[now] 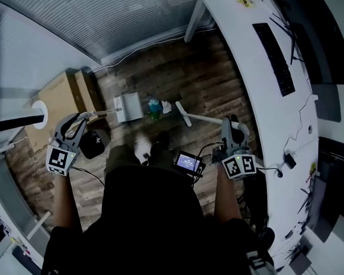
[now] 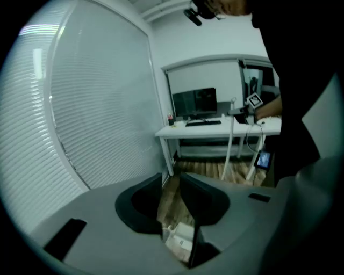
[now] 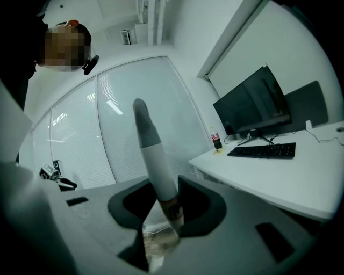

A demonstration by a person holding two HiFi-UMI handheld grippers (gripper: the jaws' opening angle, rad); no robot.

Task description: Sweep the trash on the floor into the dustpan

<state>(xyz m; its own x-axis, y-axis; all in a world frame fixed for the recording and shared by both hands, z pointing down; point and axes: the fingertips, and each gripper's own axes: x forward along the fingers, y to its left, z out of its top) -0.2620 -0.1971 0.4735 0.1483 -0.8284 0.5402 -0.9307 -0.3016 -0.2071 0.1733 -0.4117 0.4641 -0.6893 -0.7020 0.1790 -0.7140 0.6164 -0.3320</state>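
Trash [image 1: 155,107]: a green-blue lump plus a white scrap [image 1: 166,107] on the floor [image 1: 180,77], at 12 o'clock from the shoes [image 1: 158,144] in the head view. Dustpan [image 1: 128,107] sits just beside it at its 9 o'clock. Broom head [image 1: 182,113] sits just beside it at 3 o'clock, long axis roughly 11–5. So the trash is boxed between the two, and the sweep would run 3→9.

Right tongs [image 1: 230,126] are clenched on the shaft [image 1: 210,120], which runs out toward 3 o'clock from the broom head. In the right gripper view it stands up between the jaws.

Left tongs [image 1: 79,121] are released with nothing in them; their gap looks down at the dustpan. A thin pale bar [image 1: 102,112], likely the pan's handle, runs toward 9 o'clock from the dustpan and ends near the left tongs, so that's the nearer hand. My read: the left grabs that bar across its 9–3 axis next.
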